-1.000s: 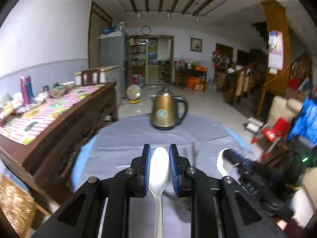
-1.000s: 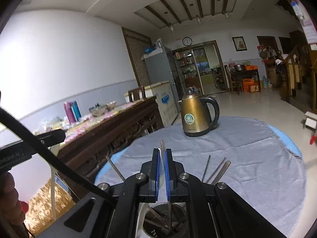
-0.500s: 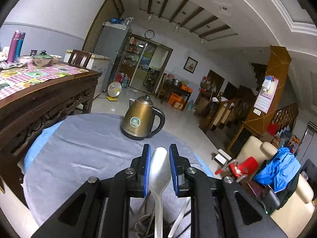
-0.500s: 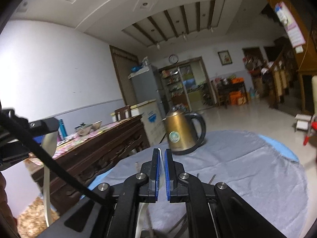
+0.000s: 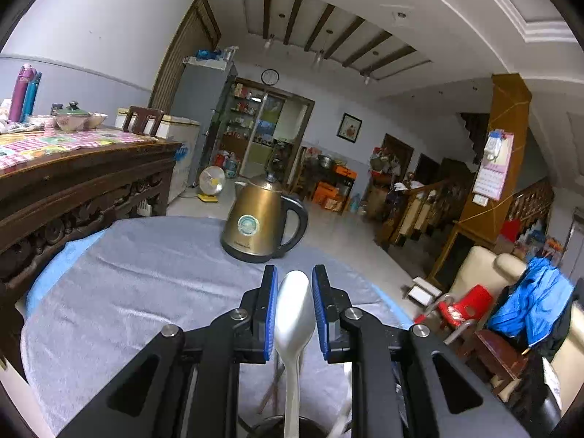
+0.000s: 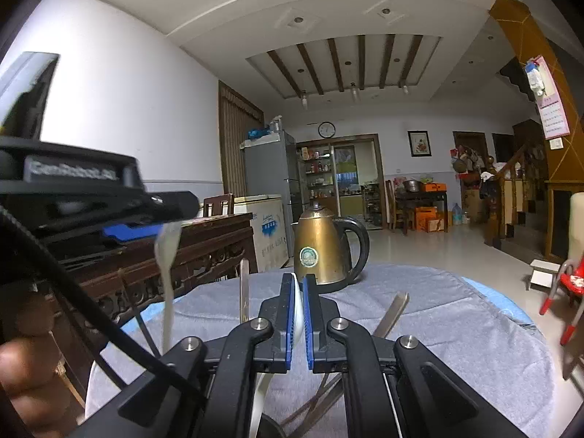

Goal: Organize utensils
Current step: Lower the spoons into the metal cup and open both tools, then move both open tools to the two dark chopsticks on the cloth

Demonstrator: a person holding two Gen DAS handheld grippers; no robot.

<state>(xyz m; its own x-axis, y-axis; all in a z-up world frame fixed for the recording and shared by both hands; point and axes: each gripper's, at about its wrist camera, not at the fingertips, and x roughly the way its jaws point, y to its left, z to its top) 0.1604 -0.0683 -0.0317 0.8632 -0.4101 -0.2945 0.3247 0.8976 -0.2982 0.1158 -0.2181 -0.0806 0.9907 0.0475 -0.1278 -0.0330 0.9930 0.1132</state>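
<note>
My left gripper [image 5: 294, 273] is shut on the bowl of a white spoon [image 5: 294, 314]. The spoon's handle hangs down towards a dark utensil holder [image 5: 277, 426] at the bottom edge. My right gripper [image 6: 298, 278] is shut on a second white spoon [image 6: 297, 310], held edge-on, with its handle [image 6: 261, 396] trailing below the fingers. In the right wrist view the left gripper [image 6: 138, 228] stands close at the left with its spoon [image 6: 168, 255] hanging down. Metal utensil handles [image 6: 244, 292] [image 6: 392, 314] stick up just ahead of the right gripper.
A brass electric kettle [image 5: 262, 226] [image 6: 321, 252] stands at the far side of the round table's grey cloth [image 5: 146, 277]. A carved dark wooden sideboard [image 5: 80, 189] runs along the left. A hand [image 6: 22, 376] shows at the lower left. A red chair [image 5: 460, 306] stands beyond the table's right edge.
Both grippers have sunk towards the table, each still holding its spoon. The left gripper has swung and rolled, losing sight of the right one, and now looms nearer in the right wrist view.
</note>
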